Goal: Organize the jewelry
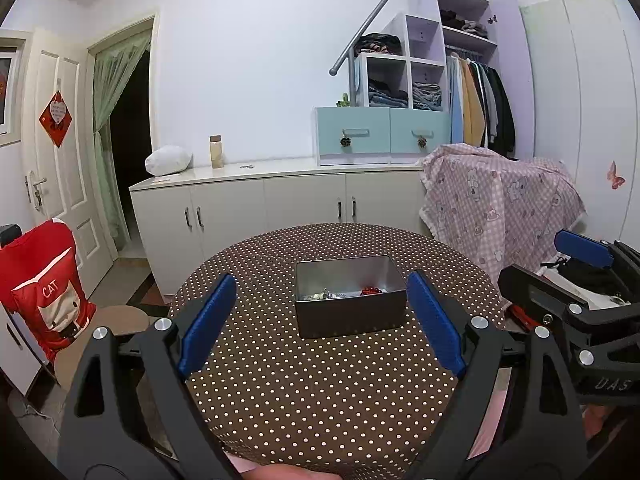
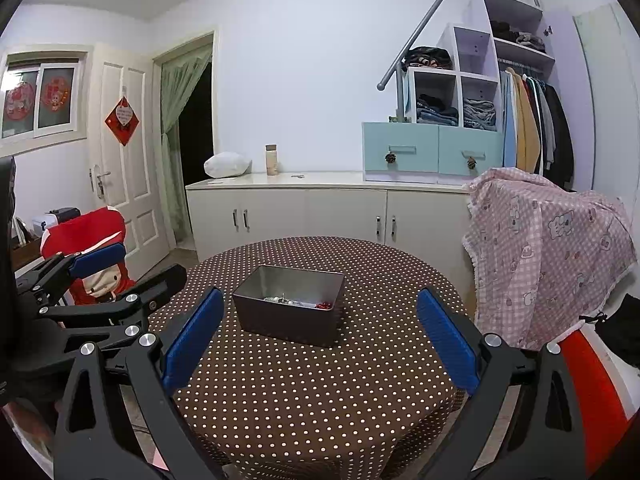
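A grey metal tin (image 1: 348,314) stands on the round table with a brown polka-dot cloth (image 1: 320,392). Inside it lie silver jewelry (image 1: 324,294) and a red beaded piece (image 1: 370,291). My left gripper (image 1: 320,280) is open and empty, held above the table just in front of the tin. In the right wrist view the tin (image 2: 288,320) sits ahead and left, with the red piece (image 2: 324,305) inside. My right gripper (image 2: 320,300) is open and empty, above the table's near side. Each gripper shows in the other's view, the right (image 1: 580,280) and the left (image 2: 100,276).
A chair with a red cover (image 1: 44,284) stands left of the table. A pink checked cloth (image 2: 548,248) drapes over something to the right. White cabinets (image 1: 276,208) with blue drawers (image 1: 380,132) line the wall behind.
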{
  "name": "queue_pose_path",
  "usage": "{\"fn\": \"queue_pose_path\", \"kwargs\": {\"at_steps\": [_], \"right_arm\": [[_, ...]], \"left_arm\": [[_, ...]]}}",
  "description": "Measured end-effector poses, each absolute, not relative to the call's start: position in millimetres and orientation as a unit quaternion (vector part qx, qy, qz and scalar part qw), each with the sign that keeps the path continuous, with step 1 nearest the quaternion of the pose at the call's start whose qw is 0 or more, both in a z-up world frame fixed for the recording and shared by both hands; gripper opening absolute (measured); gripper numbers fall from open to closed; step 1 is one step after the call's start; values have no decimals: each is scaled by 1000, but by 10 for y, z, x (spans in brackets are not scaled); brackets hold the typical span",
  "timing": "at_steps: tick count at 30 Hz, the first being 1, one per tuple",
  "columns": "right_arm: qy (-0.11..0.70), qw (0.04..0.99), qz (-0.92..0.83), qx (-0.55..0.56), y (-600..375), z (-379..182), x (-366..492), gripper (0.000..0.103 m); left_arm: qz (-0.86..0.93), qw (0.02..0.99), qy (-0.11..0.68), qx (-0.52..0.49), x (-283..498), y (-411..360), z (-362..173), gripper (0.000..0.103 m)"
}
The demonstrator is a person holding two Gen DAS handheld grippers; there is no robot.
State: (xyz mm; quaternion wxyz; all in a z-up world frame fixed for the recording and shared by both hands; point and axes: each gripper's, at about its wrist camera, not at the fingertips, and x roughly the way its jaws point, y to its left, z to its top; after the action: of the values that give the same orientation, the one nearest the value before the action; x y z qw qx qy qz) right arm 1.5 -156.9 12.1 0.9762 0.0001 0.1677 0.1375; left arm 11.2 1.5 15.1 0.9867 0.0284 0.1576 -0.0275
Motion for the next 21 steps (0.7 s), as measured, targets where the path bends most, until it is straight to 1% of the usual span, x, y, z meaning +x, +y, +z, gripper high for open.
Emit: {"fn": "queue_pose_path", "kwargs": {"at_steps": [21], "right_arm": [[177, 974, 141, 16, -1577, 74, 161, 94]], "left_arm": [[-12, 985, 169, 27, 260, -49, 151, 86]]}}
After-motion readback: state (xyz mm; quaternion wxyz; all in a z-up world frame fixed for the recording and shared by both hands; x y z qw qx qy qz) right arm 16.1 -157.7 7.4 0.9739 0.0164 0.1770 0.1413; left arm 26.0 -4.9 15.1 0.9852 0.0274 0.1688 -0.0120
